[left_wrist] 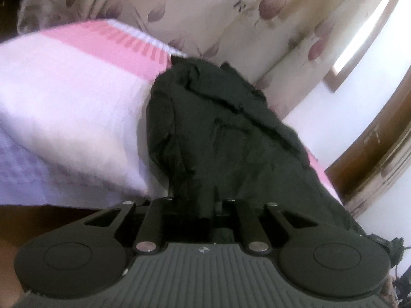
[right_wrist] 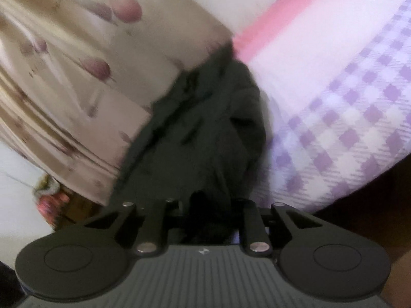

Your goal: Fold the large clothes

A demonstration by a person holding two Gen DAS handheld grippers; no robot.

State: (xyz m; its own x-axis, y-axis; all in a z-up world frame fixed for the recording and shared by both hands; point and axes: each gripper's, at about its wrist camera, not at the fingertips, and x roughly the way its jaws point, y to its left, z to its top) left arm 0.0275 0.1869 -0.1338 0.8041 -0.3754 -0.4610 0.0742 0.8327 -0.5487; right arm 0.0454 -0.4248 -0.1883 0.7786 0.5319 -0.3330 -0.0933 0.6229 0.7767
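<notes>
A large dark green-black garment (left_wrist: 218,128) lies crumpled along the edge of a bed and runs straight into my left gripper (left_wrist: 203,200). Its jaws are close together with cloth bunched between them, and the fingertips are buried in the fabric. In the right wrist view the same dark garment (right_wrist: 200,133) stretches away from my right gripper (right_wrist: 205,202). Those jaws also stand narrow, with a dark wad of cloth pinched between them. Both views are blurred.
The bed sheet (left_wrist: 64,102) is white with a pink band and a purple check, and it also appears in the right wrist view (right_wrist: 346,102). A cream floral curtain (left_wrist: 205,12) hangs behind the bed. A wooden frame (left_wrist: 372,154) stands at the right.
</notes>
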